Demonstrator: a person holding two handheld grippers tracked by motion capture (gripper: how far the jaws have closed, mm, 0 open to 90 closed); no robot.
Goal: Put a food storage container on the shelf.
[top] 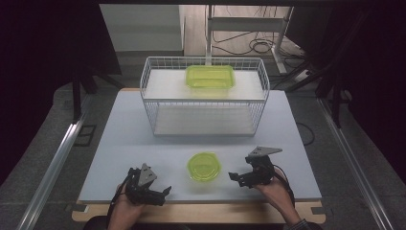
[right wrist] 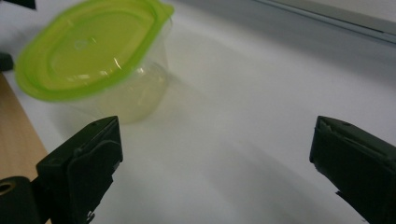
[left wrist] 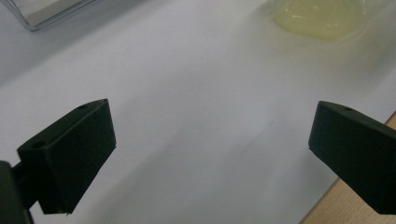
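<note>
Lime-green plastic marks the round container (top: 204, 166), which sits low in the middle of the high view on the pale counter (top: 124, 129), near its front edge. The left gripper (top: 160, 194) lies at the lower left of it and the right gripper (top: 235, 177) at the lower right, each well apart from the container with bare counter between. Both rest close to the front edge (a strip of wood shows just beyond it). Higher in the frame stands a white wire basket (top: 149, 91) with a rectangular green container (top: 210, 76) on its upper level; a broad stretch of open counter separates basket and round container.

In the left gripper view the jaws stand wide apart and hold nothing, with plain counter between them. The round container (left wrist: 317, 18) is blurred at the upper right, the basket's corner (left wrist: 42, 14) at the upper left, and the counter's edge cuts the lower right corner.

In the right gripper view the jaws are likewise spread and bare. The round container (right wrist: 93, 60), lid on, sits at the upper left, beyond the left jaw and clear of it; the counter's edge runs down the left side.
</note>
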